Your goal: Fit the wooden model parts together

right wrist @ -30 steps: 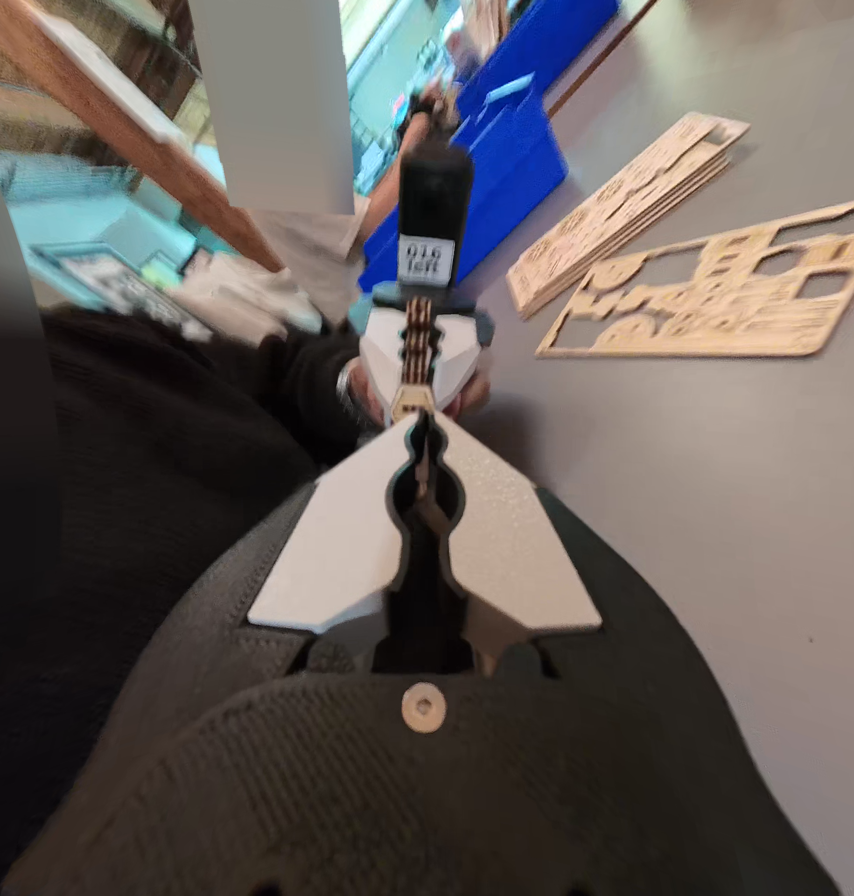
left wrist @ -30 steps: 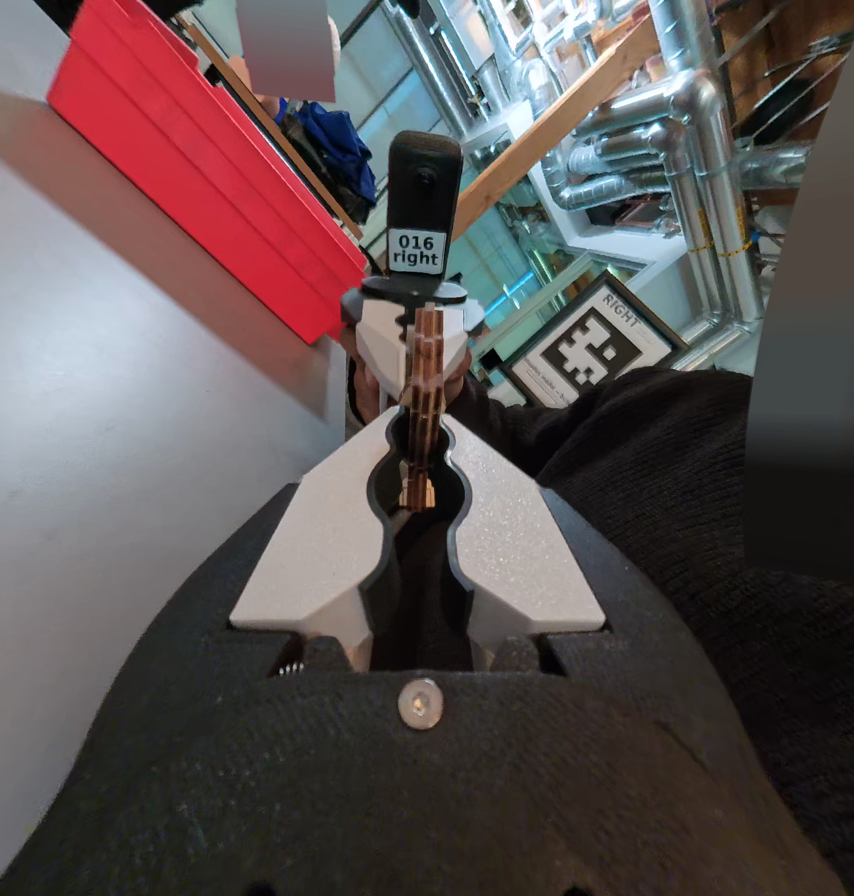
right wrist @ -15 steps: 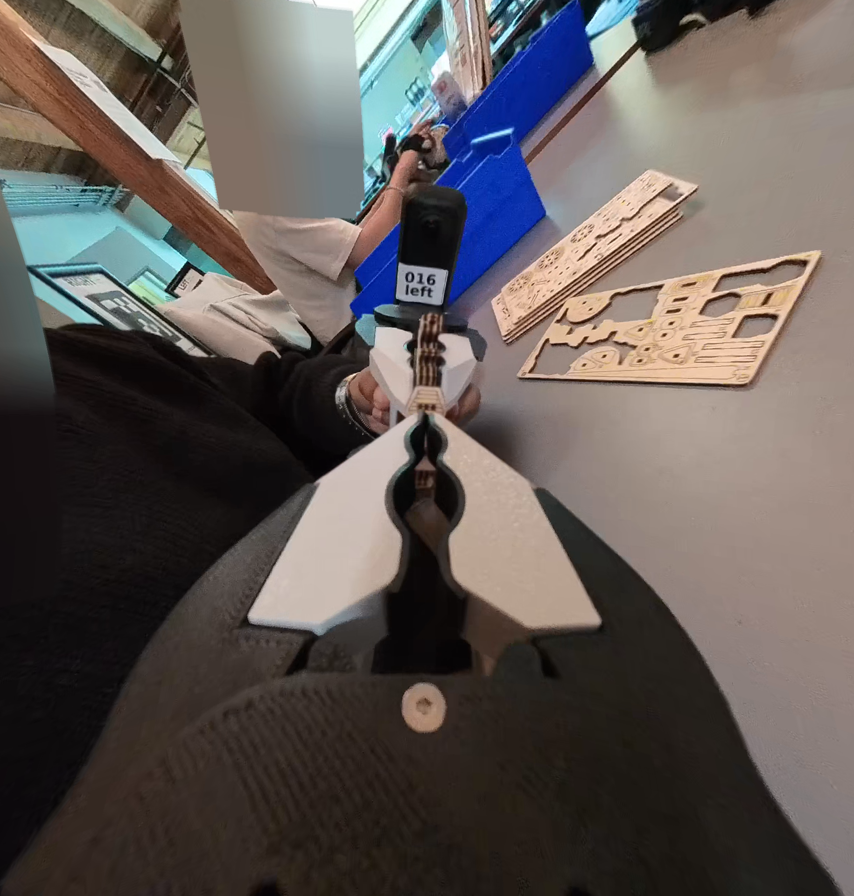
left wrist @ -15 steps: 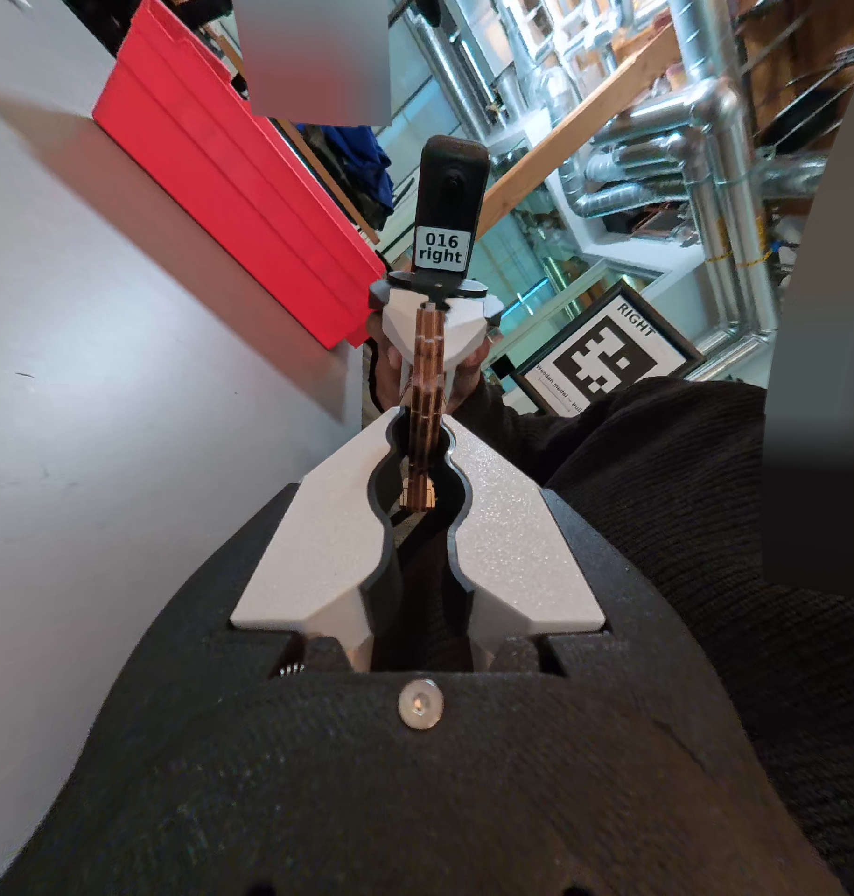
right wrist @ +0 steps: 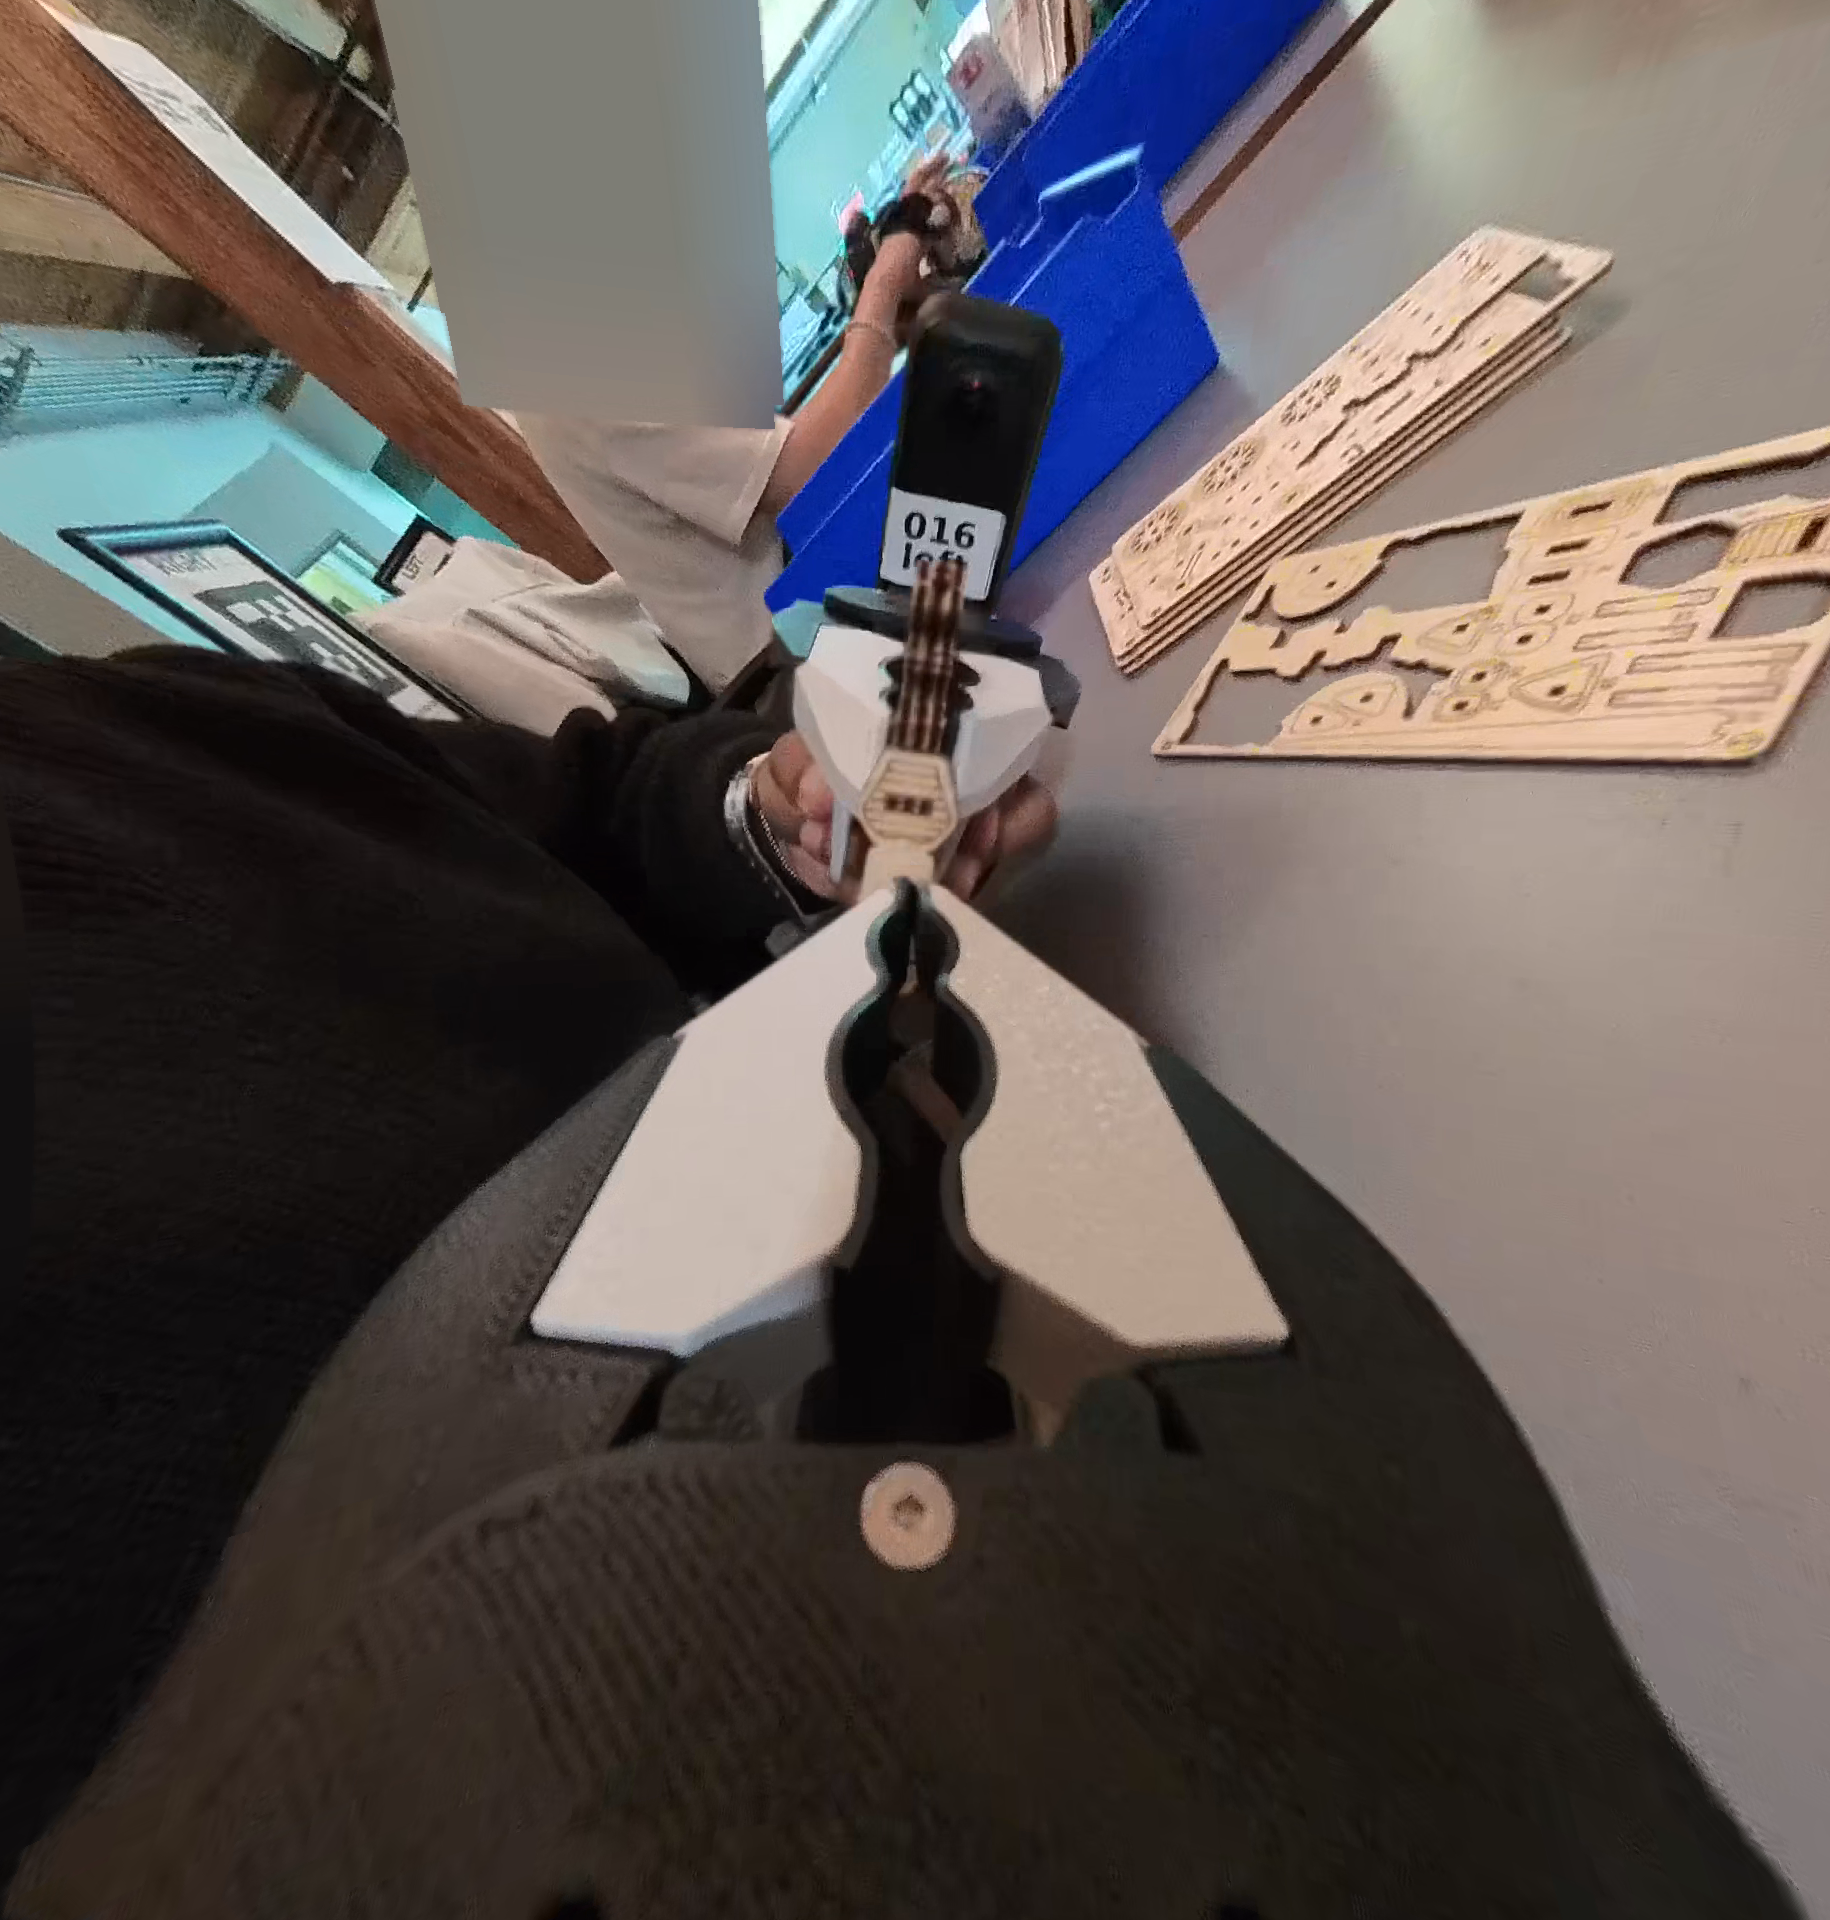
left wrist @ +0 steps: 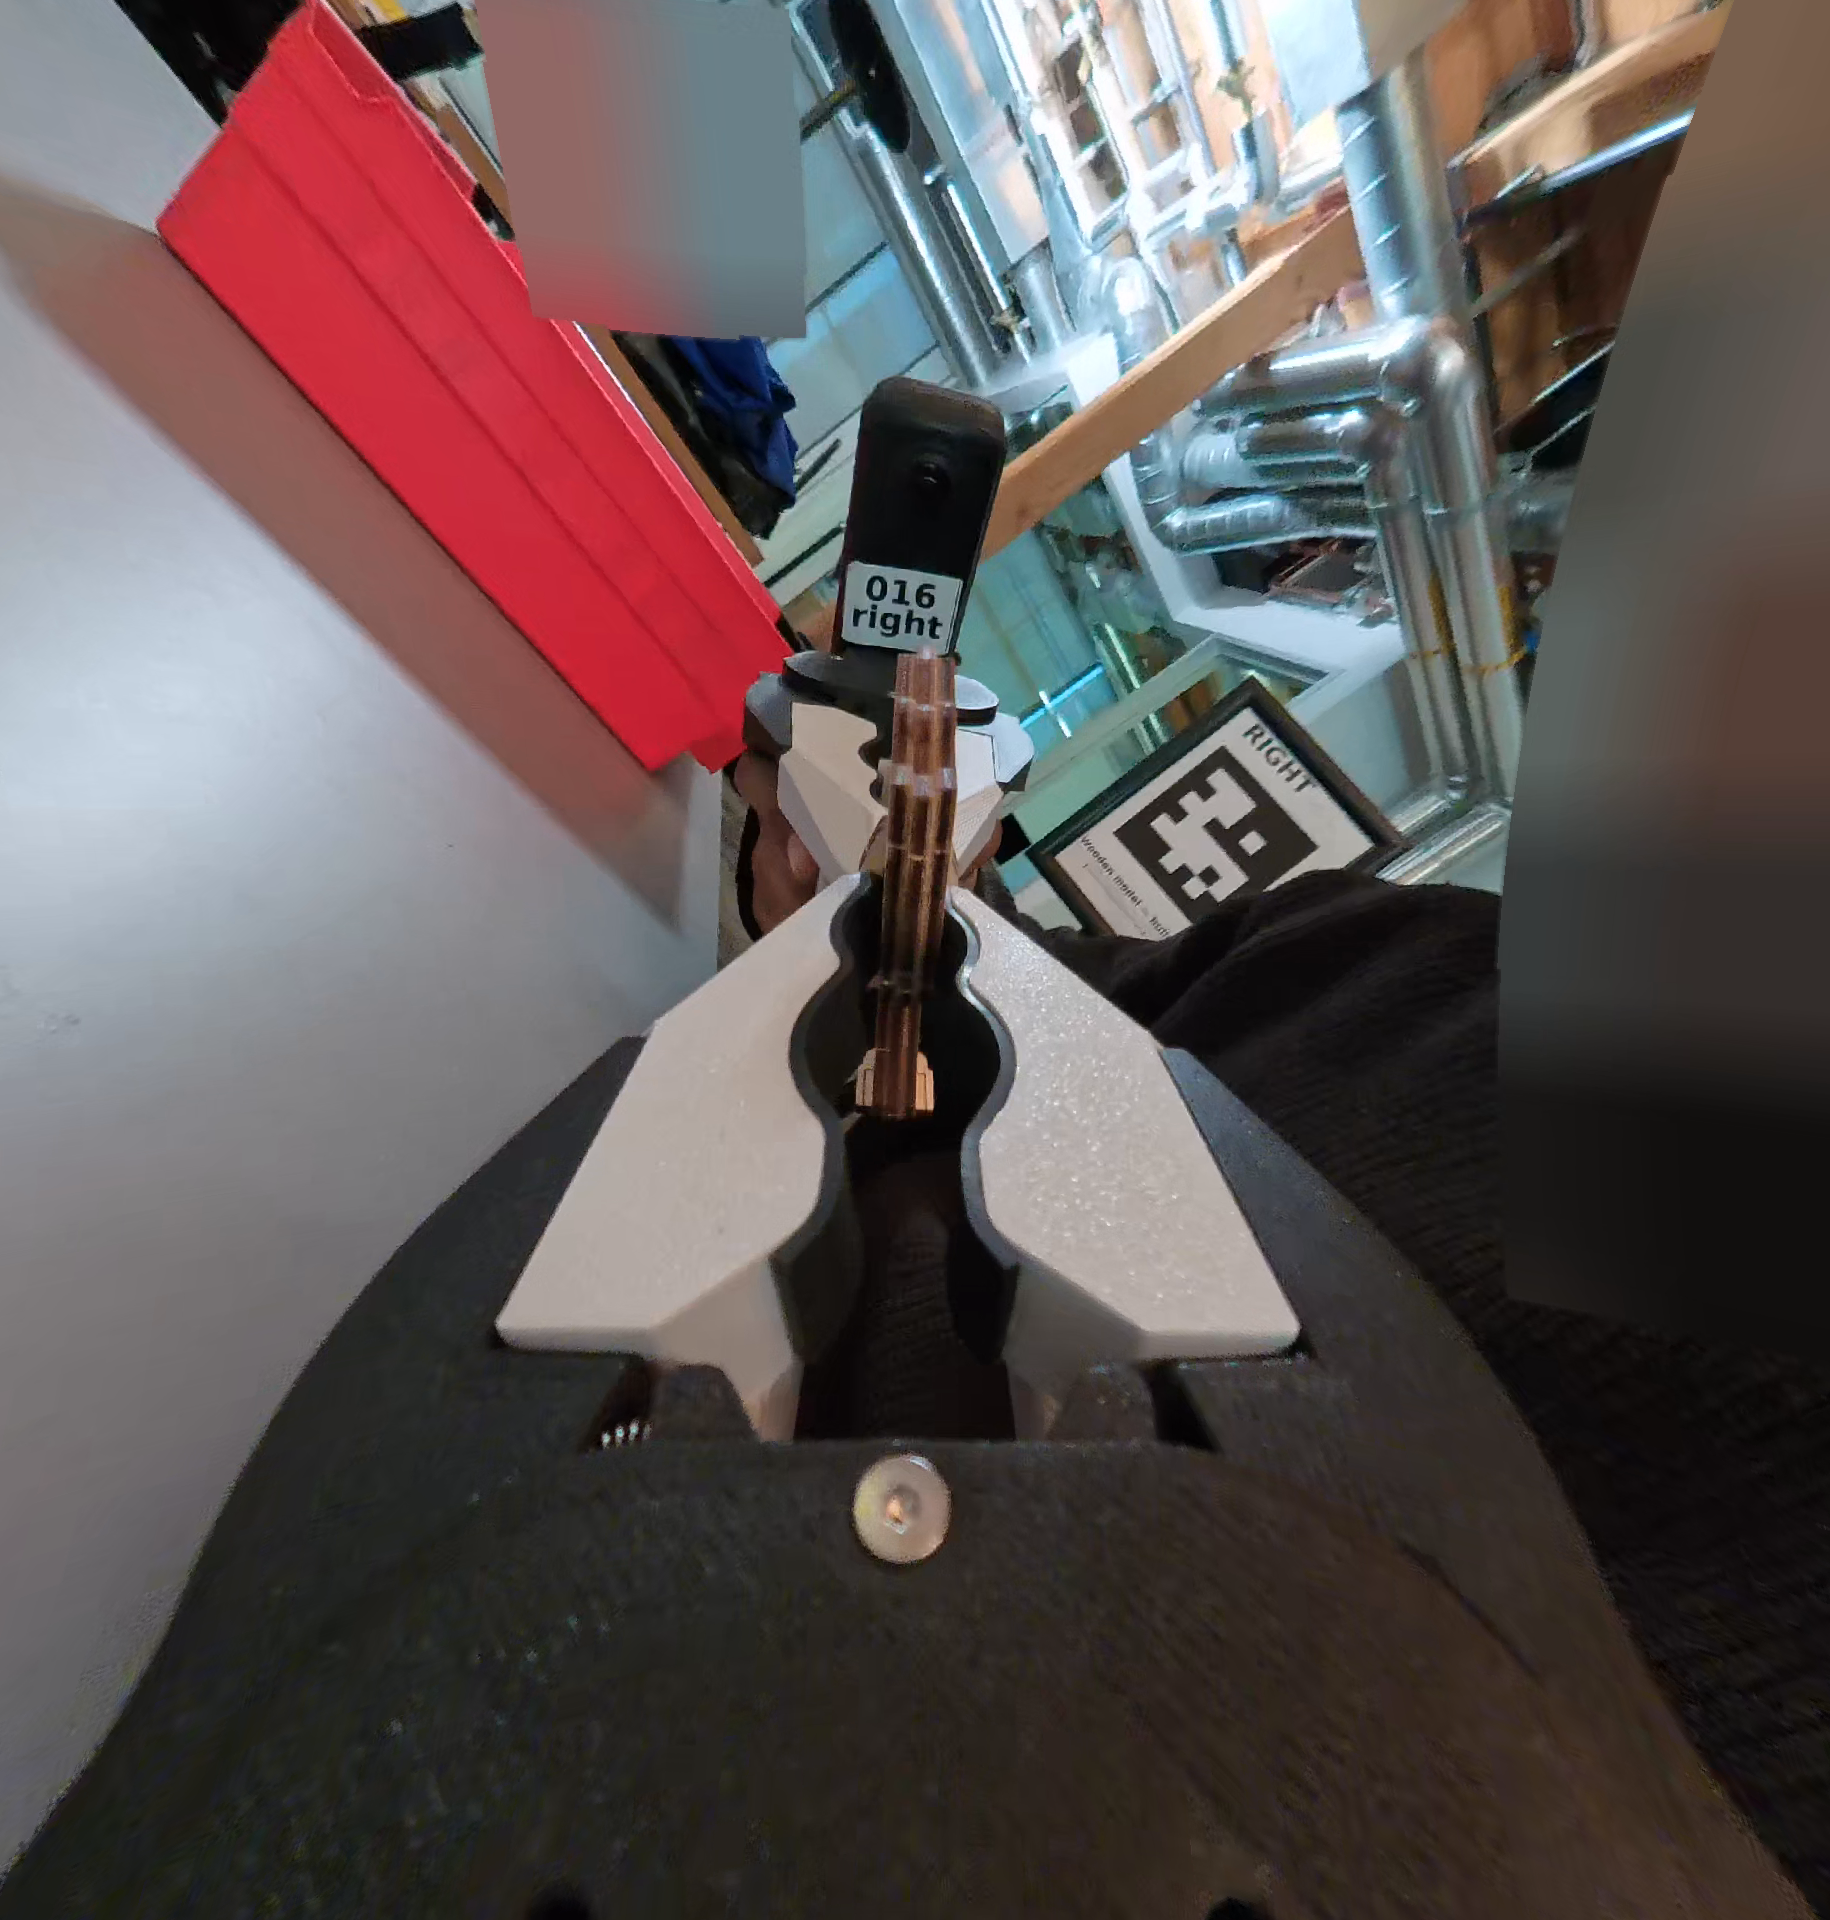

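Note:
My left gripper is shut on a layered wooden assembly that sticks out forward, edge-on. My right gripper faces it, tip to tip. In the right wrist view my right gripper is shut on a thin flat wooden part with a hexagonal head. That head sits against the end of the layered assembly, held by the left gripper. Both are held in the air above the grey table. Whether the two parts are seated is hidden.
A stack of wooden sheets and a punched-out sheet lie on the table to the right. A blue bin stands behind them, red bins on the other side. A person in a white shirt sits beyond. My left and right fingertips are right by each other.
Both grippers keep their grips. The pair has swung together, so the backgrounds have shifted. The hexagonal head now shows more fully between the two grippers.

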`<state>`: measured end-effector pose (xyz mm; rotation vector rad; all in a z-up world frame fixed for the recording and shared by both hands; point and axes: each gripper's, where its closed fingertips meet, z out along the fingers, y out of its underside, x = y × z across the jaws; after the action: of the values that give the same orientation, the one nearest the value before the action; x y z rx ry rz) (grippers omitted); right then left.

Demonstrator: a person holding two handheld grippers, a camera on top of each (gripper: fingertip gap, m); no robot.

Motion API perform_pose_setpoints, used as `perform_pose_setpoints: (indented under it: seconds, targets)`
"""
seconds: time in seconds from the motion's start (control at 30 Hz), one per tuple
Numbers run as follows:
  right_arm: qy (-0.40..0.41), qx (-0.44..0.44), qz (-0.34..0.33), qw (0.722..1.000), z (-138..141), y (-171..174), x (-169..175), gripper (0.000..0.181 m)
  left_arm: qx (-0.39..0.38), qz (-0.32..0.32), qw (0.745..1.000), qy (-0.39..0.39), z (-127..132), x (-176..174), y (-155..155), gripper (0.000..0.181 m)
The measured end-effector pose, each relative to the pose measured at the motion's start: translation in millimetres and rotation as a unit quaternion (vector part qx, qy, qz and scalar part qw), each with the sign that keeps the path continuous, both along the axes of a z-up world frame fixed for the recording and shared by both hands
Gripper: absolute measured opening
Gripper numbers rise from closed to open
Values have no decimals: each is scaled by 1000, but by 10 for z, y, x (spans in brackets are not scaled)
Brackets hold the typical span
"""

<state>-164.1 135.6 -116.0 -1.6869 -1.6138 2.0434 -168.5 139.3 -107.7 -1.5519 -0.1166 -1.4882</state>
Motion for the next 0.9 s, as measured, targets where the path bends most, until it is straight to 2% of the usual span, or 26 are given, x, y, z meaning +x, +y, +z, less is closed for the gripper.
perform_pose_setpoints:
  seconds: [0.13,0.23,0.27,0.5,0.67,0.8,0.83,0.9]
  targets:
    - [24,6,-35,999,157,229,11,0,13,10,1000,24,23,-37,10,6]
    - [7,-8,-13,1000,51,48,-17,0,3,-13,1000,23,-41,100,-17,7]
    - [2,-7,-9,1000,22,27,-17,0,-2,4,1000,9,-44,26,10,6]
    - [27,-2,-40,999,155,241,20,0,-2,1,1000,22,-43,20,10,6]
    - [30,5,-32,999,167,188,18,0,-9,-3,1000,21,-75,23,11,6]
    - [47,-10,-70,996,292,427,38,0,-9,-2,1000,21,-67,15,10,7]
    - [43,-13,-71,996,271,414,28,0,-11,-5,1000,23,-75,35,9,6]
    - [17,-11,-32,999,110,146,-8,2,-12,-24,999,31,-91,147,-15,6]
